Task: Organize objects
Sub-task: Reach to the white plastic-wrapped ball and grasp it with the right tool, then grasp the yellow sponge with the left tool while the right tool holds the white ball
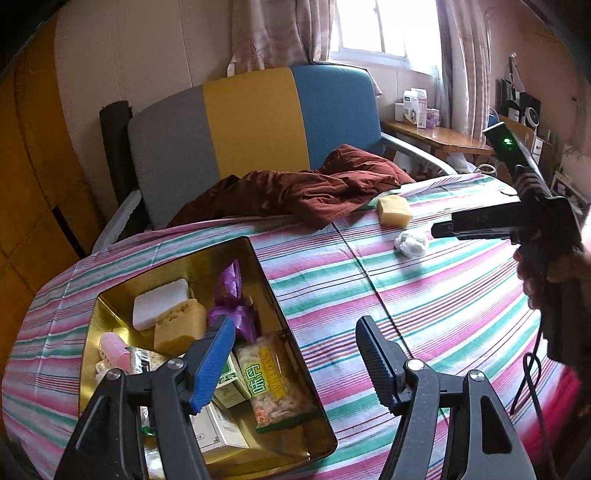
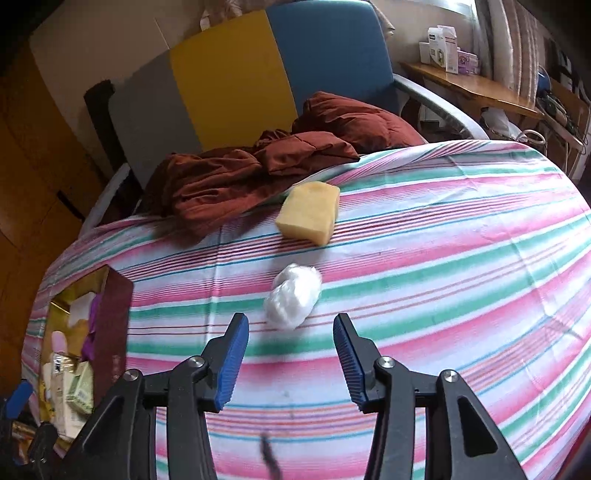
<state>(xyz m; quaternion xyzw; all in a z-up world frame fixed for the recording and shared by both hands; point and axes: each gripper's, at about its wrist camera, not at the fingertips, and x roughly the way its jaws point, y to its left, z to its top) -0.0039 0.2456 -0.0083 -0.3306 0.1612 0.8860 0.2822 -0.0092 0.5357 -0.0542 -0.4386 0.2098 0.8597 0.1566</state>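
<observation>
Gold tin (image 1: 110, 306) of sponges, packets and boxes under the empty, open left tool (image 1: 291, 365).

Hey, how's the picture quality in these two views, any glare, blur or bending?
Left wrist view: window blown out white, striped cloth bowed by the fisheye, corners dark. Right wrist view: white wad and cloth near it look smeared; edges curve.
</observation>
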